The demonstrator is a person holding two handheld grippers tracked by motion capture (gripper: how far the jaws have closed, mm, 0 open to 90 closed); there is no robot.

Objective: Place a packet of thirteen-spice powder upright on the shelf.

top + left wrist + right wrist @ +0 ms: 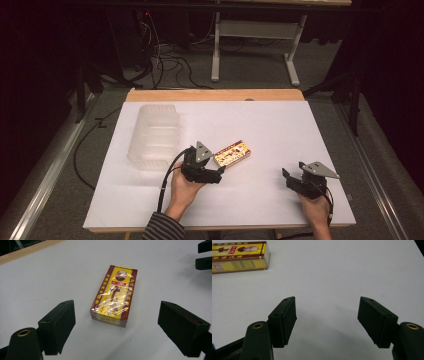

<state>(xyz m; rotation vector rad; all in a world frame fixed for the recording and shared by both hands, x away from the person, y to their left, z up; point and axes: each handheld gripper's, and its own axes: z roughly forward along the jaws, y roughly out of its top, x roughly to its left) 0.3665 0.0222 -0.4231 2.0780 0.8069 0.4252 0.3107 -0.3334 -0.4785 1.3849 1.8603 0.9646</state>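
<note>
A yellow and maroon box (232, 152) wrapped in clear film lies flat near the middle of the white table (270, 125). My left gripper (219, 172) hovers just in front of it, and its jaws stand wide apart. In the left gripper view the box (113, 296) lies between and a little beyond the black pads (58, 325), which do not touch it. My right gripper (292, 172) rests open near the table's front right, with nothing between its pads (283, 320). The box (238, 256) sits off to its far left.
A clear plastic container (155, 135) stands at the left of the table, close behind the left hand. A bare wooden strip (215, 95) runs along the table's far edge. Beyond it are cables and a desk frame (255, 35) on the floor.
</note>
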